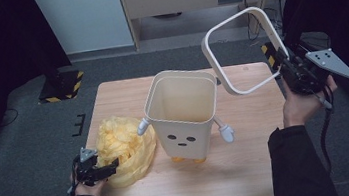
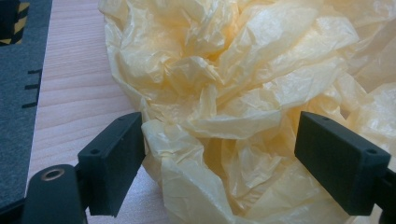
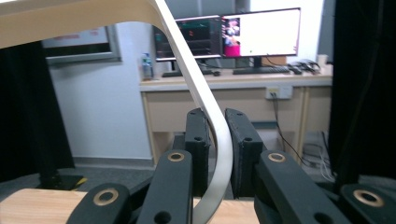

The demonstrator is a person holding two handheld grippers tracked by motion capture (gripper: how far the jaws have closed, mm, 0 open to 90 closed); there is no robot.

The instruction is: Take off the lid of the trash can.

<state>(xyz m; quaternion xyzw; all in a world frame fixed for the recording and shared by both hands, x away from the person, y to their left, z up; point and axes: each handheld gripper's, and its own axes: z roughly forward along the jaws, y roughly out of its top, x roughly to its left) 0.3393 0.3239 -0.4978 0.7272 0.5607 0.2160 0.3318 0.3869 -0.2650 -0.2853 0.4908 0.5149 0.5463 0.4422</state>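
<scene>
Cream bin [image 1: 183,114] with a drawn face, upright at the centre of the wooden table [image 1: 252,169]. Left of the bin and touching its side arm: crumpled yellow plastic bag [image 1: 125,147], lying on the table. Left gripper [image 1: 102,171] at the bag's near-left edge, jaws spread wide around the crumpled film [image 2: 219,140], pads not pressing. Above and right of the bin, clear of its rim: cream ring frame [image 1: 242,49], tilted, pinched on one side [image 3: 219,140] between the tightly closed jaws of the right gripper [image 1: 283,67].
</scene>
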